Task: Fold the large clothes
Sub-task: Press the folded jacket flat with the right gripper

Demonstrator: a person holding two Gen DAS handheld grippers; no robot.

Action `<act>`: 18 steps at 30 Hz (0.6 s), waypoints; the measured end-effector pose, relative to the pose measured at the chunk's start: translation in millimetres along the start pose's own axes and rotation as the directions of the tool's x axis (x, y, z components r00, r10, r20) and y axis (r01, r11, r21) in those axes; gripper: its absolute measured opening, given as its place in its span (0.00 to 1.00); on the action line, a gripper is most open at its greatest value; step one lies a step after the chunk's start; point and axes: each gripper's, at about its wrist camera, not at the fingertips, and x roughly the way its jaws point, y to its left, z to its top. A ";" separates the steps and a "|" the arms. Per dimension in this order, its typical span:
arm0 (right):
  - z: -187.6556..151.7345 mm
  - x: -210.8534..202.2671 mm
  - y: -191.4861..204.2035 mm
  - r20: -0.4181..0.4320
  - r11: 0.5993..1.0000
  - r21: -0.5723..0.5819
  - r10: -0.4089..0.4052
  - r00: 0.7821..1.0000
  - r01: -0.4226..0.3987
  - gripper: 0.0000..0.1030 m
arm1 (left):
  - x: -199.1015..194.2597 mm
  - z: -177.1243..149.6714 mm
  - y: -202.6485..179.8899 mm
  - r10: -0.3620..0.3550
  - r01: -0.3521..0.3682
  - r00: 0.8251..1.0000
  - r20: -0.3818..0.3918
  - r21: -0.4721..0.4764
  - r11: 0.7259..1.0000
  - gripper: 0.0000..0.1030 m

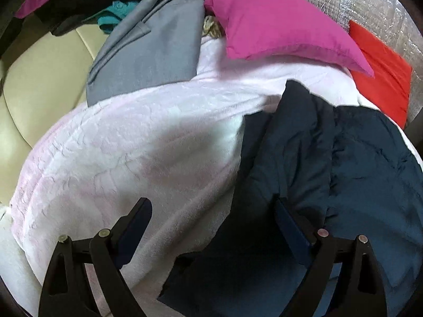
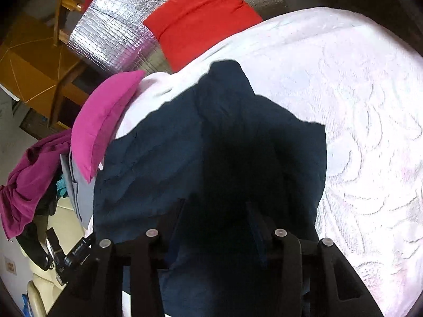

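The navy garment (image 1: 330,163) lies crumpled on the white blanket (image 1: 132,153); the step in hand appears to be the initial grasp. The left claw (image 1: 214,211) is spread open over the garment's edge. The right claw (image 2: 215,211) stands apart above it, gripping nothing. Next move: close on an edge. Only the left view shows the grey garment (image 1: 148,47) fully; only the right shows the wooden chair (image 2: 39,60).

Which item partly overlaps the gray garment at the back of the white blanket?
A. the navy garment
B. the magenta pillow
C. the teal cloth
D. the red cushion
B: the magenta pillow covers a corner of the gray garment, while the navy garment lies apart, nearer the grippers.
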 end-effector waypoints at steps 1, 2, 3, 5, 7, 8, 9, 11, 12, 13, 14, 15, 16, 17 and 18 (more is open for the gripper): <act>7.9 -6.8 5.3 0.036 1.000 -0.012 0.024 0.999 -0.023 0.47 | -3.4 1.7 1.0 -0.004 0.004 1.000 0.017 -0.003 1.000 0.91; 13.5 -11.7 7.5 0.060 0.999 -0.020 0.031 0.998 -0.030 0.47 | -8.0 3.6 1.6 -0.004 0.004 0.999 0.039 -0.007 1.000 0.91; 21.2 -13.4 11.1 0.085 0.999 -0.022 0.026 0.996 -0.024 0.50 | -10.7 5.6 1.9 -0.002 0.002 0.998 0.056 -0.010 1.000 0.91; 33.1 -8.8 17.5 0.121 0.999 -0.021 0.028 0.992 -0.025 0.54 | -15.8 10.1 2.8 -0.013 0.014 0.996 0.083 -0.017 1.000 0.91; 42.6 0.9 22.4 0.125 0.998 -0.037 0.059 0.990 -0.055 0.54 | -18.5 13.3 2.3 -0.033 0.035 0.994 0.108 -0.021 0.999 0.91; 48.4 10.6 27.2 0.117 0.998 -0.042 0.060 0.991 -0.055 0.54 | -18.0 14.1 0.7 -0.036 0.038 0.993 0.114 -0.014 0.999 0.91; 53.4 20.0 31.9 0.113 0.998 -0.045 0.049 0.992 -0.044 0.49 | -16.8 15.0 -2.0 -0.035 0.035 0.993 0.117 0.000 0.999 0.91; 61.6 35.7 37.9 0.105 0.999 -0.042 0.013 0.994 -0.008 0.44 | -11.0 15.6 -8.3 -0.002 -0.002 0.994 0.107 0.034 0.999 0.91; 66.5 46.0 37.6 0.094 0.999 -0.034 -0.012 0.996 0.015 0.44 | -5.3 15.3 -9.5 0.027 -0.031 0.995 0.091 0.045 0.998 0.91; 71.6 59.4 33.0 0.073 0.999 -0.012 -0.050 0.996 0.051 0.44 | 1.8 15.8 -10.4 0.062 -0.066 0.996 0.066 0.054 0.996 0.91; 73.1 64.8 28.9 0.058 0.997 0.001 -0.073 0.996 0.073 0.44 | 8.5 15.8 -9.6 0.078 -0.080 0.996 0.042 0.055 0.995 0.91; 74.4 73.2 21.3 0.033 0.995 0.013 -0.098 0.995 0.098 0.42 | 13.5 15.9 -7.6 0.070 -0.071 0.997 0.022 0.047 0.996 0.92; 75.6 84.0 15.3 0.001 0.993 0.021 -0.120 0.993 0.120 0.36 | 16.2 16.7 -5.5 0.060 -0.060 0.998 0.010 0.032 0.998 0.92; 74.6 86.5 12.5 -0.006 0.991 0.025 -0.132 0.991 0.132 0.33 | 15.5 17.5 -5.4 0.059 -0.059 0.998 0.014 0.031 0.998 0.92; 74.2 87.8 11.7 -0.009 0.991 0.030 -0.133 0.991 0.134 0.33 | 14.3 17.7 -6.2 0.063 -0.064 0.998 0.020 0.038 0.997 0.92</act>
